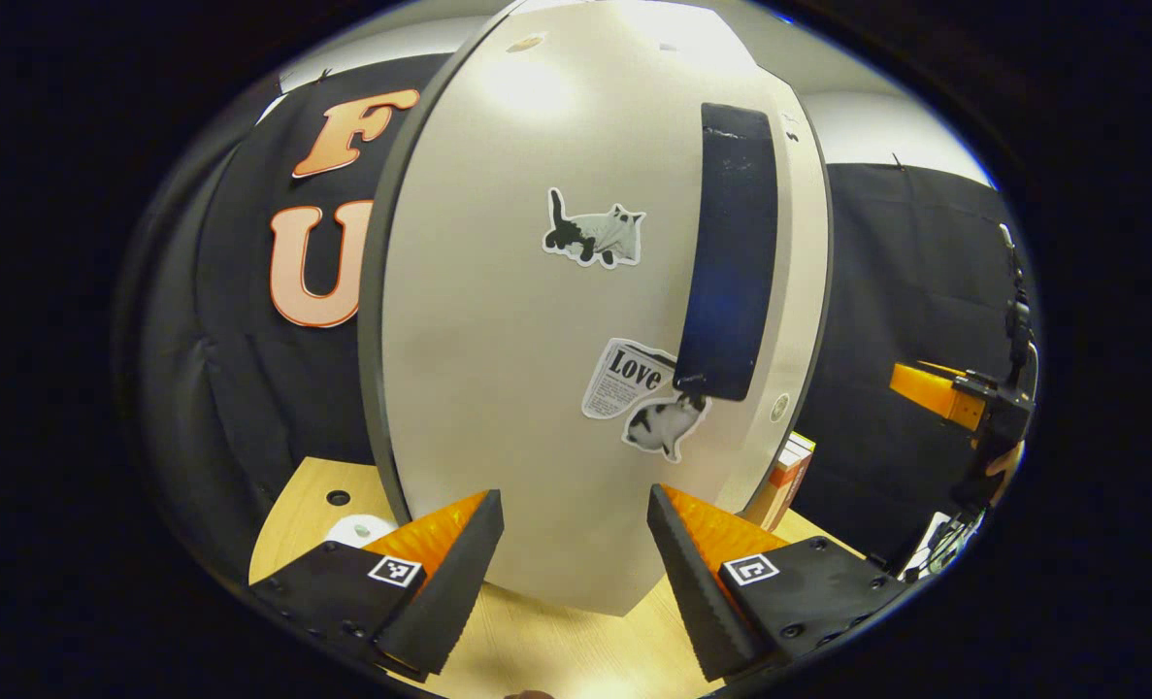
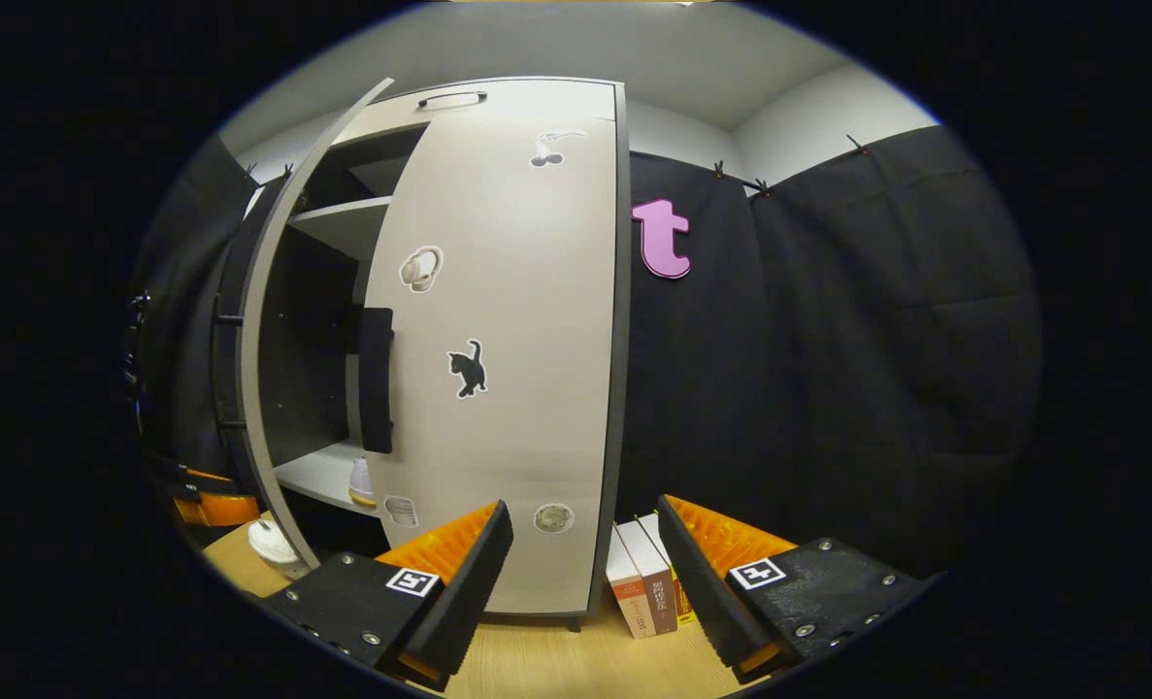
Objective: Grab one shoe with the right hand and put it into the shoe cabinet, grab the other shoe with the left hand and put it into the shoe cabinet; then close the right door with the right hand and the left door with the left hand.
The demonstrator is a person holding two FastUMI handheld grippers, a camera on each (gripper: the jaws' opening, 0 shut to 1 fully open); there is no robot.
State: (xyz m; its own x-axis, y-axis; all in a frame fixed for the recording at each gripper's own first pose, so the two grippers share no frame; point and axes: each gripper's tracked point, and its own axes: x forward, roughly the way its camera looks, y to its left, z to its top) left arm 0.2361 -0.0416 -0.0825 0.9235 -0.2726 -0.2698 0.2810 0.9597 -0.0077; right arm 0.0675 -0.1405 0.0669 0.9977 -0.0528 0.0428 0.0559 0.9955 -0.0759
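Note:
The shoe cabinet's left door (image 1: 537, 388), pale with cat stickers and a dark handle (image 1: 731, 252), stands swung out right in front of my left gripper (image 1: 576, 553), which is open with nothing between its fingers. In the right gripper view that same left door (image 2: 263, 369) appears edge-on, and the right door (image 2: 508, 408) with its dark handle (image 2: 375, 379) lies against the cabinet front or nearly so. A white shoe (image 2: 360, 482) rests on the low shelf inside. My right gripper (image 2: 583, 563) is open and empty, a short way back from the right door.
Several books (image 2: 643, 578) stand on the wooden table (image 1: 537, 641) beside the cabinet's right side. A small white object (image 2: 270, 541) lies on the table near the left door's foot. The right gripper (image 1: 964, 403) shows far right in the left gripper view.

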